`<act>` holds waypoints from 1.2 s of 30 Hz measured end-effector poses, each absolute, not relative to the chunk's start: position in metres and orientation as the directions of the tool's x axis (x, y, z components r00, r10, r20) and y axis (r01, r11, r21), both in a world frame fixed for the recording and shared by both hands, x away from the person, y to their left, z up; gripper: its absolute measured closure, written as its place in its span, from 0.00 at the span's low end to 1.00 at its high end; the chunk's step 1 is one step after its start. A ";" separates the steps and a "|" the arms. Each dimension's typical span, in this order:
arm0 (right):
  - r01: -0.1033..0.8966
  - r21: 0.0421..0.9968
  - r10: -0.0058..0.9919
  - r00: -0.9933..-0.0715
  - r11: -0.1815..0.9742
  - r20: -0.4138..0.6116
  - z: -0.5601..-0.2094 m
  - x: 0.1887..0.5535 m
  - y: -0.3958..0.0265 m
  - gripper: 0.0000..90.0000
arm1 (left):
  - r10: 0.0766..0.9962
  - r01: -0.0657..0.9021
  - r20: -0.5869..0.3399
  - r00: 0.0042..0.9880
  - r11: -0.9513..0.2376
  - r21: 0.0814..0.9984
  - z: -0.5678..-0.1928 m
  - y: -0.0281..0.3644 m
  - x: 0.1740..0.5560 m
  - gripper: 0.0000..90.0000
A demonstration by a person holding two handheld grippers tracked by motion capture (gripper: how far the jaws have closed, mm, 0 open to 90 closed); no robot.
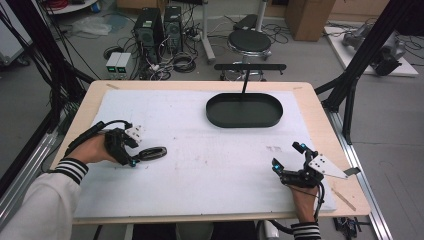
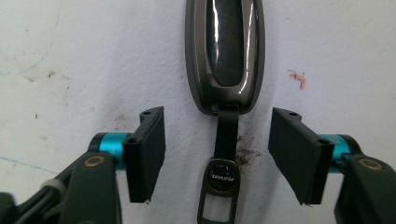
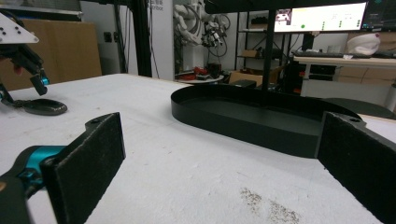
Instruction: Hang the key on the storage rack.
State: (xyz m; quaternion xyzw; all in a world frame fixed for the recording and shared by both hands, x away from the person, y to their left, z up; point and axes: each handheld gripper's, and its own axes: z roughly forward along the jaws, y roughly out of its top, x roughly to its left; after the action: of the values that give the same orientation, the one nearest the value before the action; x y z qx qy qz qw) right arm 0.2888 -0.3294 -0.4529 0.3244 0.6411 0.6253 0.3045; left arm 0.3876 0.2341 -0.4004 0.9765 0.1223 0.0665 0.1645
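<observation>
A dark glossy key fob [image 1: 152,152] lies flat on the white mat at the left. In the left gripper view the key fob [image 2: 226,51] points away from me, and its black strap with a round badge and metal loop [image 2: 223,177] runs back between the jaws. My left gripper [image 1: 136,152] [image 2: 224,154] straddles that strap, and both pads stand clear of it on either side. My right gripper [image 1: 287,155] [image 3: 219,158] rests open near the mat's right front, with nothing between its jaws. In the right gripper view the fob [image 3: 44,107] shows far off to the left.
A black oval tray [image 1: 245,124] [image 3: 243,128] with an upright post and crossbar sits at the back centre-right of the white mat [image 1: 200,170]. Faint brown stains mark the mat. Black frame legs stand at both sides of the table.
</observation>
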 end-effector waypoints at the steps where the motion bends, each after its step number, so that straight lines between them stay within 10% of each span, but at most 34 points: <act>1: 0.036 0.999 0.797 -0.604 0.007 0.016 -0.453 0.289 -0.329 0.01 | 0.262 0.218 0.092 0.961 -0.917 0.333 -0.400 0.234 0.388 0.43; 36: 0.035 0.999 0.797 -0.604 0.005 0.017 -0.453 0.289 -0.329 0.01 | 0.268 0.242 0.060 0.962 -0.930 0.277 -0.404 0.231 0.389 0.92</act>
State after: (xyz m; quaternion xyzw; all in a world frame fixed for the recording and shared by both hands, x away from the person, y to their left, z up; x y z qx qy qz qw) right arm 0.2889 -0.3295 -0.4530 0.3246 0.6404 0.6261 0.3043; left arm 0.3892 0.2310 -0.4044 0.9811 0.1301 0.0482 0.1348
